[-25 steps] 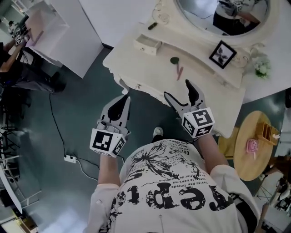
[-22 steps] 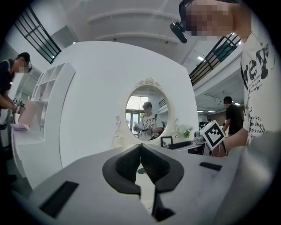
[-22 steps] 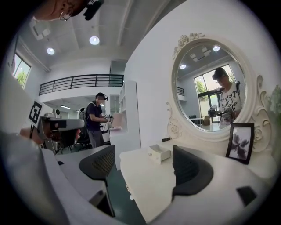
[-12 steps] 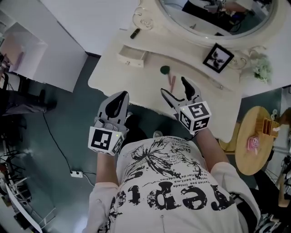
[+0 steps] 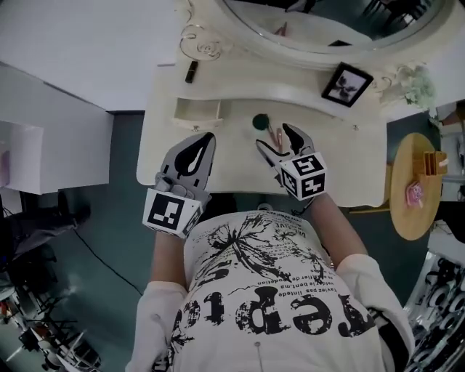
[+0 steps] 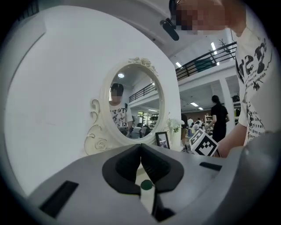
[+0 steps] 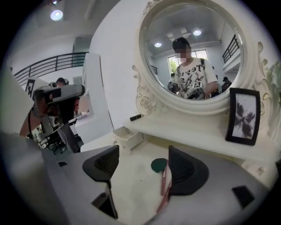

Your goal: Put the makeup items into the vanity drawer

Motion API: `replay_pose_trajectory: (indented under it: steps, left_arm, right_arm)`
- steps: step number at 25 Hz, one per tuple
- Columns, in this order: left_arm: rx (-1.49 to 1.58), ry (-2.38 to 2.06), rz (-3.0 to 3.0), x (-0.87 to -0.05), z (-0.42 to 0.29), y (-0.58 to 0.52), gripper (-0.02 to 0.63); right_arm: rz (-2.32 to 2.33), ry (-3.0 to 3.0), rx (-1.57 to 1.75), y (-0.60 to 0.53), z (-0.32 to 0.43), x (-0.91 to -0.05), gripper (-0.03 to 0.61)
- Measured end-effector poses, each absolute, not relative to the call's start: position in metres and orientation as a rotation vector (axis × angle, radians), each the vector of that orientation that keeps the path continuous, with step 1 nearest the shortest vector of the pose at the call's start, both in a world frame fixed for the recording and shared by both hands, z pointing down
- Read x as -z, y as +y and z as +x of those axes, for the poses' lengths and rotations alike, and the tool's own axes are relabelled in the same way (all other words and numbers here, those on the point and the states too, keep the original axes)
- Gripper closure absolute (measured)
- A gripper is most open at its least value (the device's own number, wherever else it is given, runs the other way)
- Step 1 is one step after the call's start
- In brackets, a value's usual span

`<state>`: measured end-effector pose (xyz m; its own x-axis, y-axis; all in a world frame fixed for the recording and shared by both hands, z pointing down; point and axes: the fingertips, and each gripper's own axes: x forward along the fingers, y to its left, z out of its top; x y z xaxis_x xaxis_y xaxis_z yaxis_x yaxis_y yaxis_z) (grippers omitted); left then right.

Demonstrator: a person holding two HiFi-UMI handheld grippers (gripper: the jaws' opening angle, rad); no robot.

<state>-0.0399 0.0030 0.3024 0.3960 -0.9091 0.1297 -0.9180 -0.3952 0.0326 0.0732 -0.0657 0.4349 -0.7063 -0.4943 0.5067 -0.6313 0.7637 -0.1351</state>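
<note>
On the cream vanity top (image 5: 341,171) lie a round green compact (image 5: 260,121) (image 7: 159,165) and a thin pink pencil (image 5: 279,138) (image 7: 163,178). My right gripper (image 5: 275,138) (image 7: 142,167) hangs open just above them. Its jaws have just been closing, and the pencil lies between them beside the right pad, untouched. A small drawer (image 5: 197,112) (image 7: 127,136) stands pulled open at the left. On the shelf above it lies a black tube (image 5: 191,70) (image 7: 136,117). My left gripper (image 5: 205,139) (image 6: 140,150) is shut and empty, over the table's front left.
An oval mirror (image 5: 327,22) (image 6: 134,103) backs the vanity, with a framed picture (image 5: 343,83) (image 7: 243,115) and white flowers (image 5: 414,83) on its shelf. A round wooden side table (image 5: 414,185) stands to the right. White wall panels stand at the left.
The vanity has come much nearer. Both grippers moved forward over the tabletop. The right one sank toward the pencil and compact, and its jaws narrowed a little.
</note>
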Motion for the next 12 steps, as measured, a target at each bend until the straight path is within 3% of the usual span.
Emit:
replay_pose_trajectory:
  steps: [12]
  left_arm:
    - [-0.154, -1.249, 2.713, -0.364, -0.053, -0.072, 0.6]
  right_arm:
    - [1.02, -2.153, -0.656, -0.128, 0.06, -0.536, 0.274]
